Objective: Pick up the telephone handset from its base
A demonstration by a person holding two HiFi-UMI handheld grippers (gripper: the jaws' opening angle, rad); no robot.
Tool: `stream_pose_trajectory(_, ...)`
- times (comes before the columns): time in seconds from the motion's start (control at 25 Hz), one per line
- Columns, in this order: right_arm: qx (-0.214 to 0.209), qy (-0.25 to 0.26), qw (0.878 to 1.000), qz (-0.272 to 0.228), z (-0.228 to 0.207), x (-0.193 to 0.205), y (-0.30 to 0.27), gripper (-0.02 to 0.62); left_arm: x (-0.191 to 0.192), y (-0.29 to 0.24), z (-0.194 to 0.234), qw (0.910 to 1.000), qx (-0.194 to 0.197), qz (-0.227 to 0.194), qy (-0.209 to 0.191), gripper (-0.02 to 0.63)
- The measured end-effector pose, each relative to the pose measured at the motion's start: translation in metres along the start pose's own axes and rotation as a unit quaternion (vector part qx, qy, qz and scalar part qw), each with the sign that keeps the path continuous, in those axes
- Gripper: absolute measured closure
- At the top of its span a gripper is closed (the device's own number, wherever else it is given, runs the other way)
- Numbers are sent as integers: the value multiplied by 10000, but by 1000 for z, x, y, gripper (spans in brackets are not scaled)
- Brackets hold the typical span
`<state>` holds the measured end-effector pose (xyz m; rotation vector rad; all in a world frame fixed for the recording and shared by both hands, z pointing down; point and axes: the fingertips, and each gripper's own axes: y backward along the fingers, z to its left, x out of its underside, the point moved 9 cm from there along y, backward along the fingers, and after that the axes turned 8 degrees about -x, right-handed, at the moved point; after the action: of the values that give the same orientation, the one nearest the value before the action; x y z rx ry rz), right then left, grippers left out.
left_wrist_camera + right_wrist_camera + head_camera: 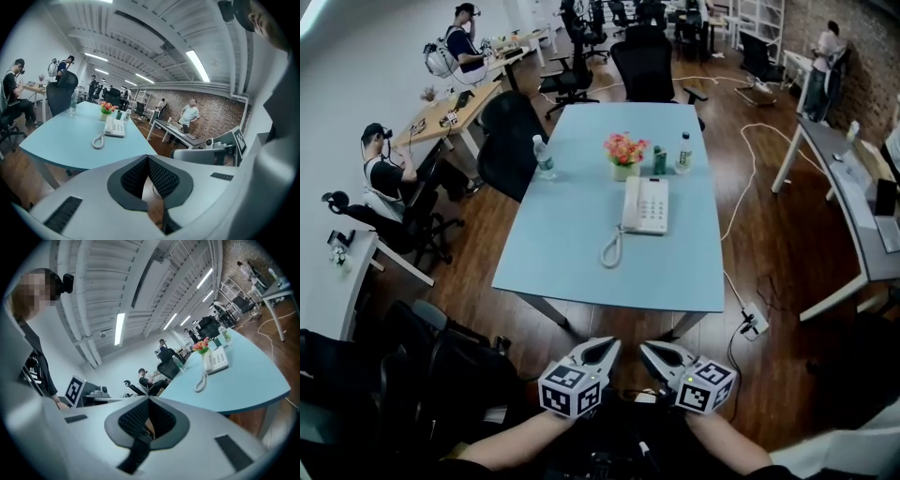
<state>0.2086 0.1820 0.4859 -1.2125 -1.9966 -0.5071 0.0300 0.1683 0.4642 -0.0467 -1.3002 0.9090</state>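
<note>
A white telephone (645,204) lies on the light-blue table (581,267), its handset (630,204) resting on the base's left side and a coiled cord (611,248) trailing toward me. Both grippers hang well short of the table's near edge, close to my body. My left gripper (614,344) is shut with nothing in it, and my right gripper (645,347) is shut and empty too. In the left gripper view the telephone (115,127) sits far beyond the closed left gripper (148,158). In the right gripper view the telephone (216,360) lies far past the right gripper (149,399).
A flower pot (624,150), a green can (660,159) and a bottle (683,152) stand behind the telephone; another bottle (544,157) is at the table's left edge. Black chairs (511,141) ring the table. A power strip (755,323) and cables lie on the floor to the right.
</note>
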Motion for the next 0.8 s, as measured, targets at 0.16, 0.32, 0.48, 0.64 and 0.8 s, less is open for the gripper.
stream_pose_trajectory(0.16,123,84,9998,118,-13,-2,-15,580,-7,-16,14,9999,59,88,3,614)
stream_pose_trajectory(0.32,255,6,9996,90,-31,-22,-39,580,-33,-34,43,9999,120,52,72,615)
stream_pose_trajectory(0.48,572,152,9982,66,-53,-56,-66,580,-71,-57,80,9996,198,-115,183,615)
stream_pose_trajectory(0.64,807,353,9961,101,-74,-85,-104,580,-108,-83,124,9985,304,-350,284,615)
stream_pose_trajectory(0.8,1088,334,9935,-3,-96,-106,-140,580,-133,-107,167,9978,478,-327,315,615)
